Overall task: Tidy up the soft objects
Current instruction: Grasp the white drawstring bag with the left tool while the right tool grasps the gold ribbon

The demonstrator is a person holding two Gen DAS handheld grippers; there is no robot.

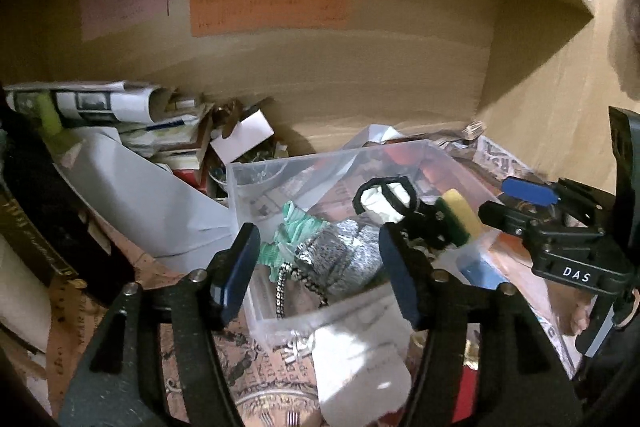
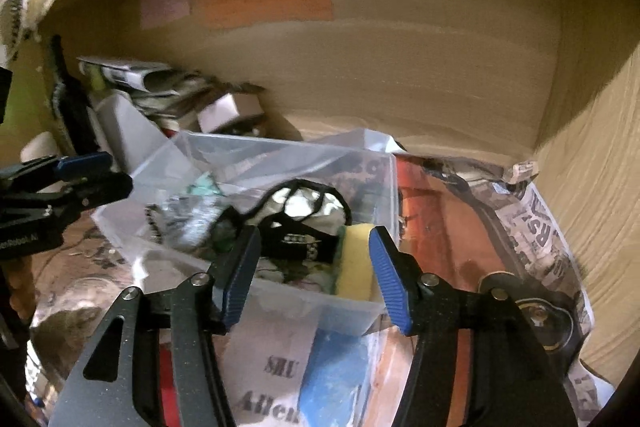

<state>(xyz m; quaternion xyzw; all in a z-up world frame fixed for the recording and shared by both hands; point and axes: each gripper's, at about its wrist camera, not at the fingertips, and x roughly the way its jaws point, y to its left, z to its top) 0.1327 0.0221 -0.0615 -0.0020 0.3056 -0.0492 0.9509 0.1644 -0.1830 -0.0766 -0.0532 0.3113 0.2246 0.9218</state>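
A clear plastic bin (image 1: 256,175) sits on a cluttered shelf and holds soft things: a grey knit pouch (image 1: 340,259) with a green ruffled trim (image 1: 296,223), a black strap around white cloth (image 1: 384,201), and a yellow-green sponge (image 1: 460,217). My left gripper (image 1: 320,275) is open, hovering over the bin's near side, empty. My right gripper (image 2: 316,273) is open above the bin's (image 2: 280,147) near edge, by the sponge (image 2: 356,263) and a black mask (image 2: 300,239). The right gripper also shows in the left wrist view (image 1: 520,203).
A pile of rolled newspaper and boxes (image 1: 120,115) lies at the back left, with a white sheet (image 1: 140,199). Coloured paper labels (image 1: 268,7) are stuck on the back wall. Newspaper (image 2: 540,227) lines the shelf at the right, by the wooden side wall (image 2: 592,187).
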